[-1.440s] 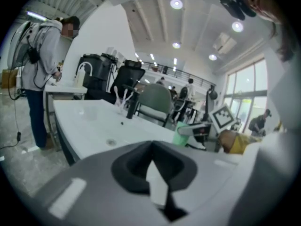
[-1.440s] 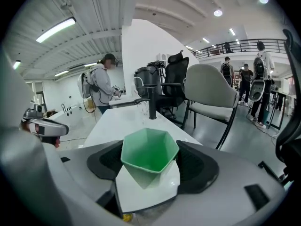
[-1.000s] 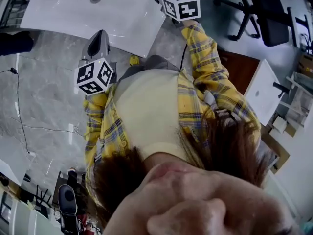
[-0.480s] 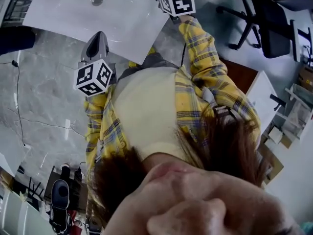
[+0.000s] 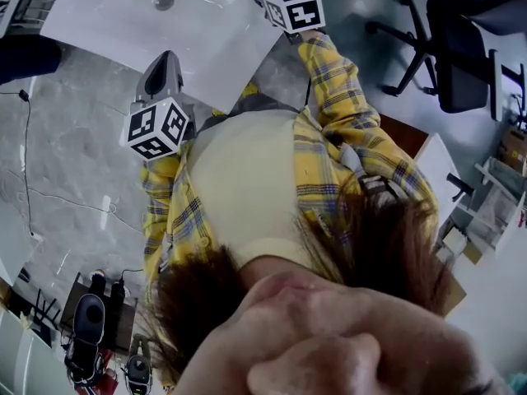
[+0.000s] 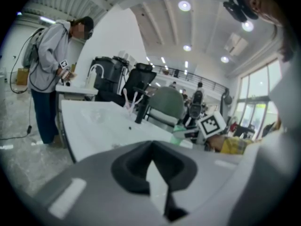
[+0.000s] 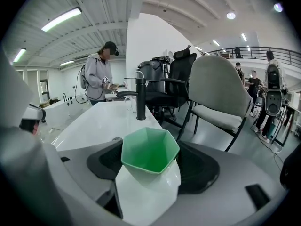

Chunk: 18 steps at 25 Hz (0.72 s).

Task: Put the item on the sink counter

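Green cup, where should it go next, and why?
Probably lower the green cup a little onto the white counter, short of the black faucet. The right gripper holds it upright by the counter's near edge, seemingly not yet set down.

Wears yellow plaid shirt [image 5: 333,97] over cream top [image 5: 247,179]. Left cube [image 5: 158,127] and right cube [image 5: 294,8] white, black square markers, on grey shells.

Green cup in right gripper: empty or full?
Empty. The green cup shows only bare green inner walls through its open mouth.
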Each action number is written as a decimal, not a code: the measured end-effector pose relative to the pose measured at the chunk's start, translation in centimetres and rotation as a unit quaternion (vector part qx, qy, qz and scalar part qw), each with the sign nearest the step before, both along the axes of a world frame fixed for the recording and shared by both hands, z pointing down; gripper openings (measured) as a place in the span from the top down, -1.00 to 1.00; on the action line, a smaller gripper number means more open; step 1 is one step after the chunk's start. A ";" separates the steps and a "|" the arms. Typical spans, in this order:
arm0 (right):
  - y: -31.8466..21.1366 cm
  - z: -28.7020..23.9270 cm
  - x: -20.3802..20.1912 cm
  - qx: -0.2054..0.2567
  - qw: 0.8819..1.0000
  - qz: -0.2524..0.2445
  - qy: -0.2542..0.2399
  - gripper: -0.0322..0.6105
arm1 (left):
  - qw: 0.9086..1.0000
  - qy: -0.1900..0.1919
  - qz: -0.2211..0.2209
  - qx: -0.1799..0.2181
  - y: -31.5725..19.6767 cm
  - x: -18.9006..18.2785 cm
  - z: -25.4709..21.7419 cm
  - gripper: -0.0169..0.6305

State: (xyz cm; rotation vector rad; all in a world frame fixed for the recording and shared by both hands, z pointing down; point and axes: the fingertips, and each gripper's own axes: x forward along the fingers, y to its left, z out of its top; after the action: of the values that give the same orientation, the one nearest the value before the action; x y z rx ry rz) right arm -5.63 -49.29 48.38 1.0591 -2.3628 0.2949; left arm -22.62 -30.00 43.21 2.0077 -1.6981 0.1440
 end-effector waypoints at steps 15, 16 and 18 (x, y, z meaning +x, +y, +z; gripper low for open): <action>0.0 -1.1 -0.3 0.019 1.000 -0.009 -0.013 -0.15 | 1.000 -0.003 -0.003 0.007 -0.1 0.5 -0.5 0.93; 0.1 -1.3 -0.2 0.021 1.000 -0.007 -0.014 -0.16 | 1.000 -0.003 -0.002 0.007 -0.1 0.6 -0.5 0.93; 0.3 -1.6 0.0 0.022 1.000 -0.005 -0.016 -0.15 | 1.000 -0.003 0.000 0.008 0.0 0.7 -0.5 0.93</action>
State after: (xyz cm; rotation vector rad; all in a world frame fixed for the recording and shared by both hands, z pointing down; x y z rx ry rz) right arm -5.61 -49.03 46.81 1.0708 -2.4126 0.2610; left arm -21.94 -30.04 42.67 2.0210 -1.7076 0.1364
